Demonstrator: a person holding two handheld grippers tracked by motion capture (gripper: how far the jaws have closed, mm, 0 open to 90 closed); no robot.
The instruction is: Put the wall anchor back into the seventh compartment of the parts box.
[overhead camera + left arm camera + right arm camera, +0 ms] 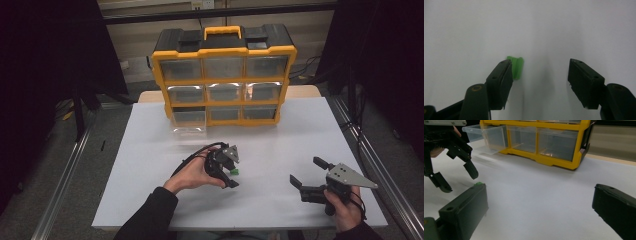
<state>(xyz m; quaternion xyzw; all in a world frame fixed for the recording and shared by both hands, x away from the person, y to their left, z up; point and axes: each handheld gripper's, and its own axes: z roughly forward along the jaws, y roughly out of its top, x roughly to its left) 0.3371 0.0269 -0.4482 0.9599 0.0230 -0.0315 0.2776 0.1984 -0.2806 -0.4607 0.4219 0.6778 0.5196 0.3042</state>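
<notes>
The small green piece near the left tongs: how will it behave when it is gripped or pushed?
The green piece looks like moulded plastic, so probably stiff and light. Its flat sides suggest it slides on the smooth white table rather than rolls. The open left tongs might nudge it aside.

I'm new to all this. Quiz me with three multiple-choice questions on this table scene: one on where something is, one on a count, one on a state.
1. Where is the small green part?
A. in a drawer
B. on the white table at the left gripper
C. in the right gripper

2. How many drawers front the yellow organizer?
A. four
B. six
C. nine

3. The bottom-left drawer is:
A. pulled out
B. shut
C. removed

Answers: 1 B, it lies beside one finger; 2 C, three rows of three; 3 A, it juts forward.
</notes>
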